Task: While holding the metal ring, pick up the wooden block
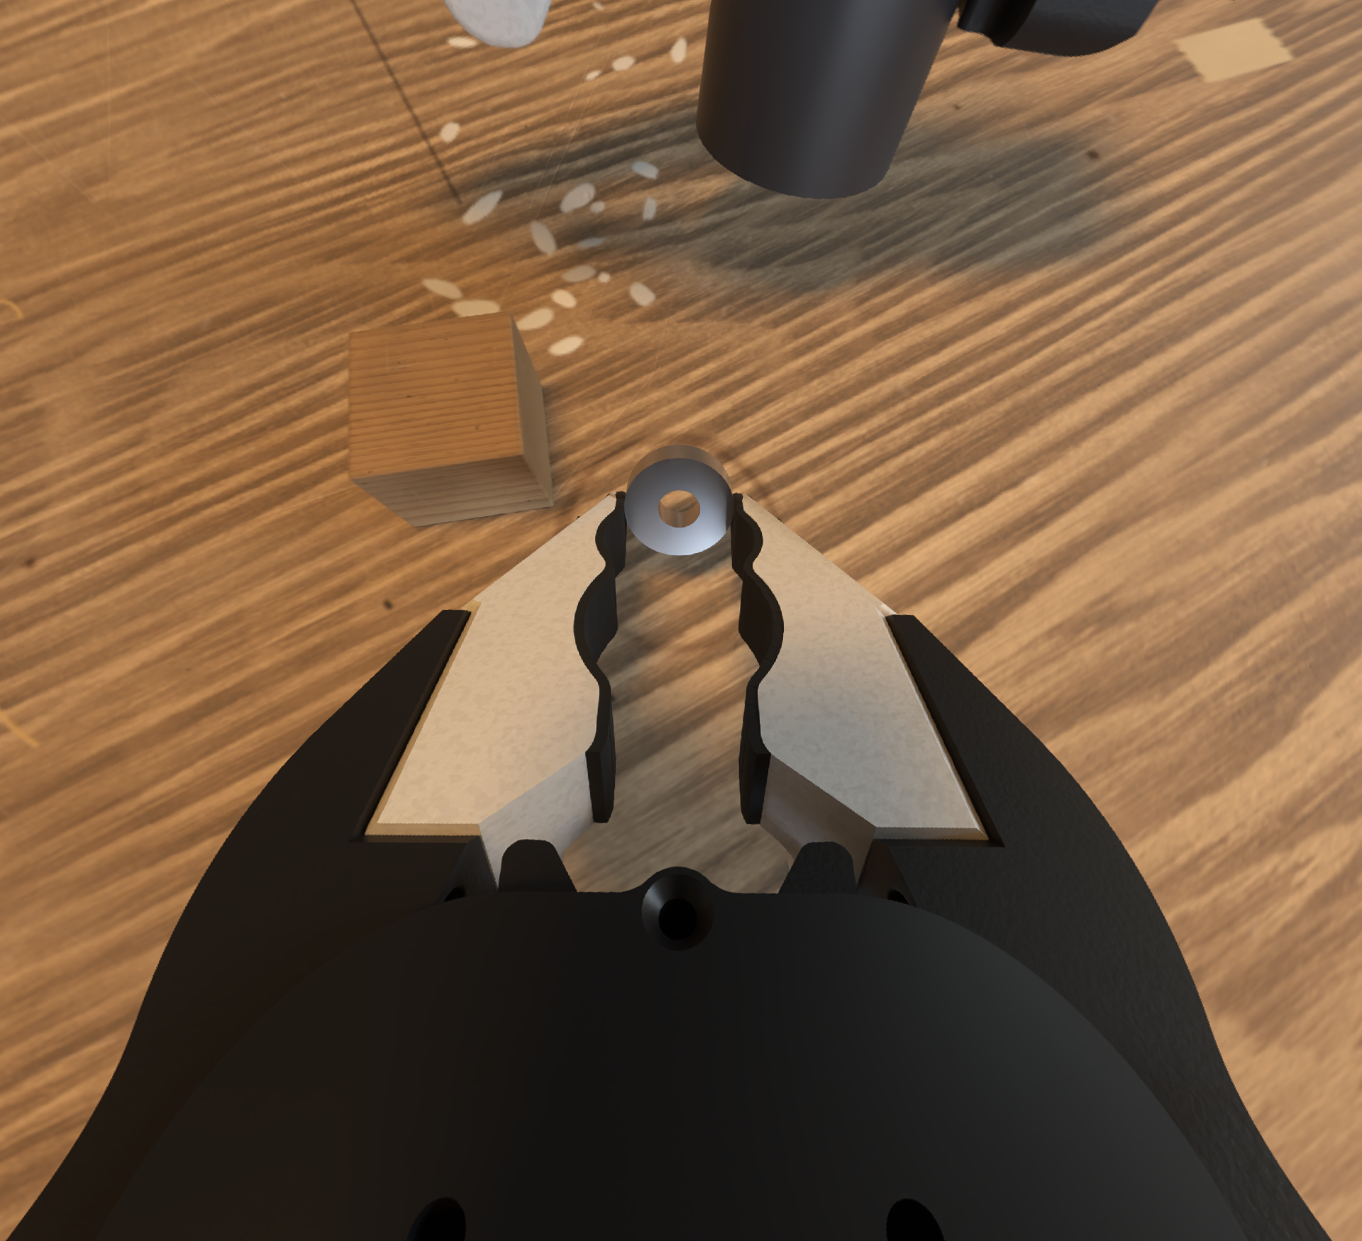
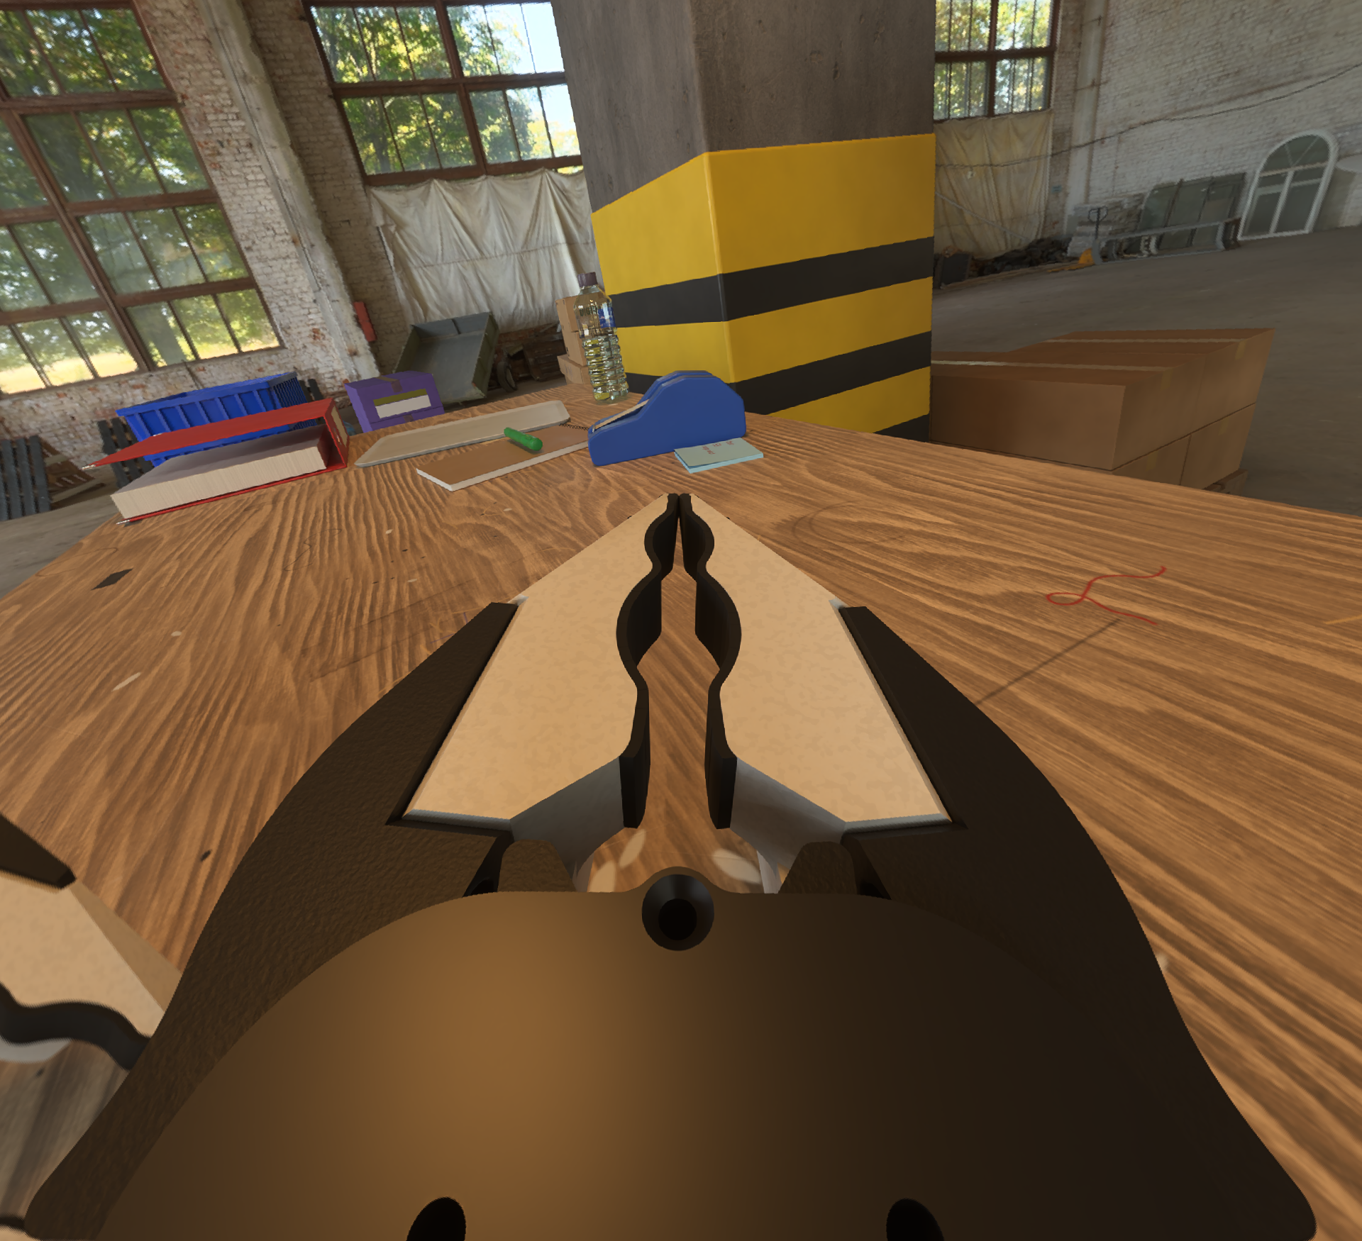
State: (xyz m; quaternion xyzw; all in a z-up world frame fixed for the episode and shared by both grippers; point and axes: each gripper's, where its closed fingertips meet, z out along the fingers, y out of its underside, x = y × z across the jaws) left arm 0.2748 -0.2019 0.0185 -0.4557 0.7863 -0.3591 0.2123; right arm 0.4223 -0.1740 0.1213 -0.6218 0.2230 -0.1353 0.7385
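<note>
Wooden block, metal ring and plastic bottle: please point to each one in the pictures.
wooden block point(image 1: 435, 395), left wrist view, on its top face.
metal ring point(image 1: 678, 507), left wrist view, on its flat rim.
plastic bottle point(image 2: 601, 343), right wrist view, on its body.

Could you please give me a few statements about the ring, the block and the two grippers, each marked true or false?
1. The left gripper has the metal ring between its fingertips. True.
2. The wooden block is held by the right gripper. False: the block sits on the table, with nothing gripping it.
3. The right gripper's fingertips are closed together with nothing between them. True.
4. The block lies to the right of the ring in the left wrist view. False: it lies to the ring's left.
5. Small pale flakes are scattered on the table beyond the block. True.
6. The ring is solid with no hole. False: it has a central hole.
</note>
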